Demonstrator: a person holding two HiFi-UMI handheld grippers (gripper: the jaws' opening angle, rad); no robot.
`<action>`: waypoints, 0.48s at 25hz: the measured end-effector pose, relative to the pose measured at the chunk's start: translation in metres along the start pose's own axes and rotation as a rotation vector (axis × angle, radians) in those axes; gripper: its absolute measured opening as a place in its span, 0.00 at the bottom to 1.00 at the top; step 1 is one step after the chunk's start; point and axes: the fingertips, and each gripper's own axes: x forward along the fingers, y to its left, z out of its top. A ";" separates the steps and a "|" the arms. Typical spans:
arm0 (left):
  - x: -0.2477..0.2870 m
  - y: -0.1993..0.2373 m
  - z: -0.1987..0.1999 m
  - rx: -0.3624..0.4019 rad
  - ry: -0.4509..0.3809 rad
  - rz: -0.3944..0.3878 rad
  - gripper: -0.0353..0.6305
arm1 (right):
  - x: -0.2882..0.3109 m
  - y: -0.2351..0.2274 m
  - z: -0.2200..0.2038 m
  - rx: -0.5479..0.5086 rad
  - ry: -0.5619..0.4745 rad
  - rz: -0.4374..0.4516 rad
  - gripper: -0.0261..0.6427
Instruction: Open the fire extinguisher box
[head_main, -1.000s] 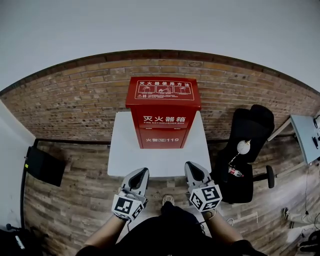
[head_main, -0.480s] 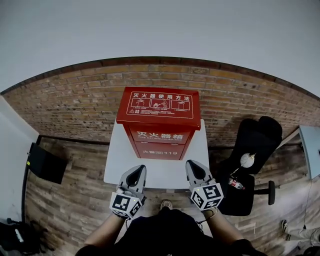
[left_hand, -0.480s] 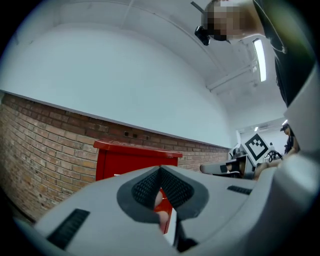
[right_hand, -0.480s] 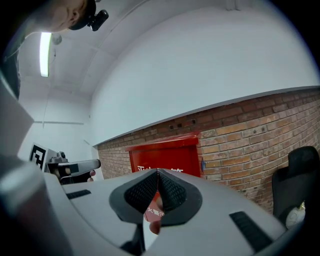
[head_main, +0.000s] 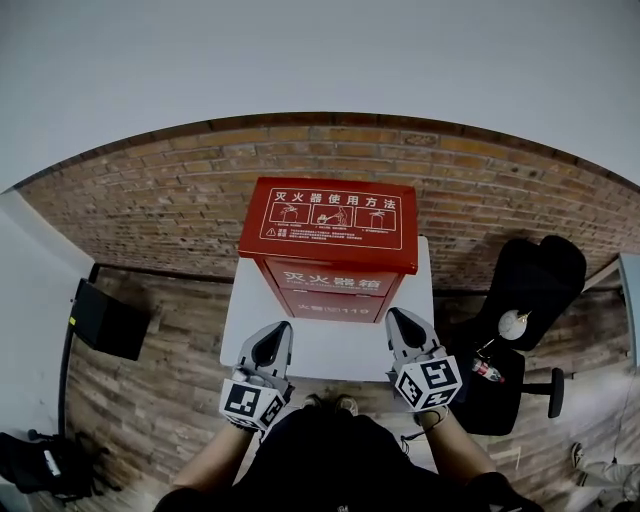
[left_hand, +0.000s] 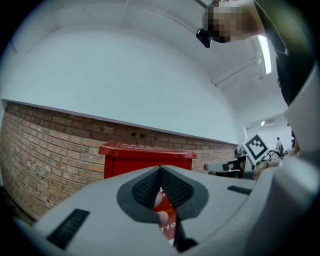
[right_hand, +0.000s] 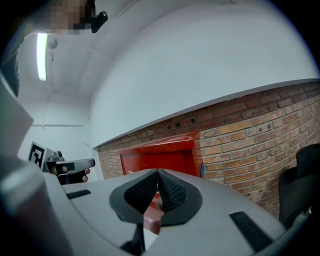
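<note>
Squarely at the far side of a small white table (head_main: 325, 348) stands the red fire extinguisher box (head_main: 328, 250), its back to a brick wall (head_main: 180, 200); its lid is down, with a white-printed instruction panel on top and white characters on the front face; the box is upright and shut.

Nearer the person, both grippers hover over the table's near edge, well short of the box and touching nothing; the left gripper (head_main: 273, 332) points at the box's left front corner, its jaws pressed together and empty; the right gripper (head_main: 399, 322) points at the right front corner, likewise closed on nothing. Each gripper's own view shows the ribbed pads meeting in a tight seam, left gripper (left_hand: 160, 172) and right gripper (right_hand: 158, 175) alike, with the red box (left_hand: 135, 160) rising beyond the tips.

Further out, the floor (head_main: 150, 400) is wood planking; a black office chair (head_main: 530, 280) sits right of the table, carrying a pale round object (head_main: 514, 323) and a small bottle (head_main: 487, 371); a black case (head_main: 108, 320) lies on the floor to the left.
</note>
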 end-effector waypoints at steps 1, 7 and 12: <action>0.002 0.003 0.003 0.006 -0.004 -0.004 0.13 | 0.003 -0.001 0.002 -0.007 -0.002 -0.006 0.07; 0.012 0.028 0.013 0.043 -0.016 -0.024 0.13 | 0.002 0.001 0.014 -0.082 -0.022 -0.047 0.07; 0.020 0.061 0.017 0.031 0.003 0.004 0.12 | 0.002 -0.012 0.027 -0.085 -0.040 -0.066 0.07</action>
